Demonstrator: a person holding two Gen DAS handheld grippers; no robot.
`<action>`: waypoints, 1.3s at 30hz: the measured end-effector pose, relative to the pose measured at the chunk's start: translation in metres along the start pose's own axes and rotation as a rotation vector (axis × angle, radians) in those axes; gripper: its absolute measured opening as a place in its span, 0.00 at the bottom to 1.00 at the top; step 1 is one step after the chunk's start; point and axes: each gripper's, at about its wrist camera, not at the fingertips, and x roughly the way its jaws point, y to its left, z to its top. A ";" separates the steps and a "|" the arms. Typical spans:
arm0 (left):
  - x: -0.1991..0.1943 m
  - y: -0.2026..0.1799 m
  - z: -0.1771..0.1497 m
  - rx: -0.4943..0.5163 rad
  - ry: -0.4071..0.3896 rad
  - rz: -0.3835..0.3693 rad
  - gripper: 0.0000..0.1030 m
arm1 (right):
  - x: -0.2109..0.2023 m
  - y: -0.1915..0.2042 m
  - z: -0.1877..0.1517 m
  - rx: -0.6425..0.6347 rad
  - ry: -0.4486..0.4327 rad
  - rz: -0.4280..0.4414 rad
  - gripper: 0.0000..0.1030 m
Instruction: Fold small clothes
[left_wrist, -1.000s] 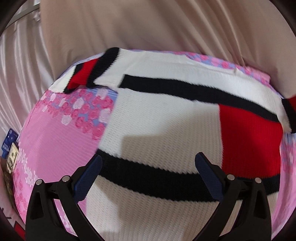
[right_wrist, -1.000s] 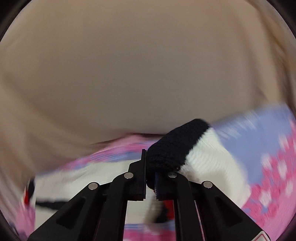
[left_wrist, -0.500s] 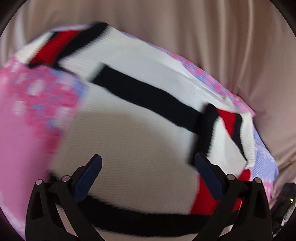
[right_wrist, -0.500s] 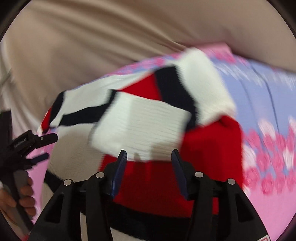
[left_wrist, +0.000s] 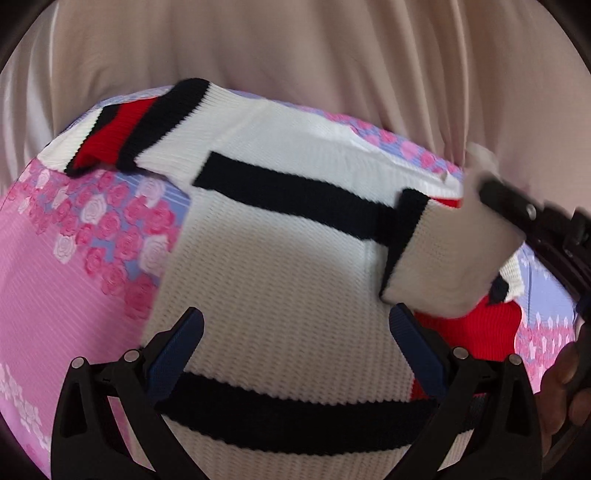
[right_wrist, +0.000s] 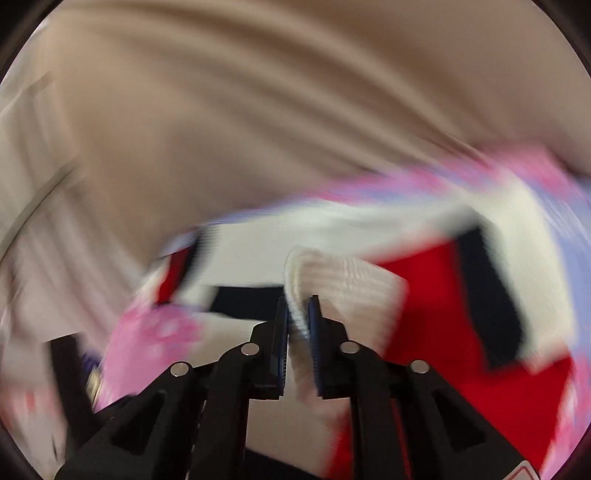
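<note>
Pink floral sheet (left_wrist: 74, 280) under sweater (left_wrist: 280, 288), beige curtain (left_wrist: 295, 55) behind.

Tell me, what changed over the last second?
The right gripper, open half a second ago, has closed on the white knitted sleeve and is carrying it over the white, black and red knitted sweater. The left gripper stays open above it.

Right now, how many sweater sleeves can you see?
2: the left sleeve lies folded across the sweater's top corner; the right sleeve is pinched in the right gripper.
</note>
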 end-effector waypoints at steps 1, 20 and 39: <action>0.002 0.002 0.002 -0.017 0.006 -0.016 0.95 | 0.005 0.009 0.000 -0.049 0.018 -0.030 0.22; 0.053 -0.119 -0.055 0.474 0.113 -0.120 0.95 | -0.108 -0.125 -0.116 0.382 0.086 -0.442 0.46; 0.066 -0.042 0.071 -0.057 -0.102 -0.075 0.15 | -0.133 -0.125 -0.138 0.350 0.080 -0.473 0.53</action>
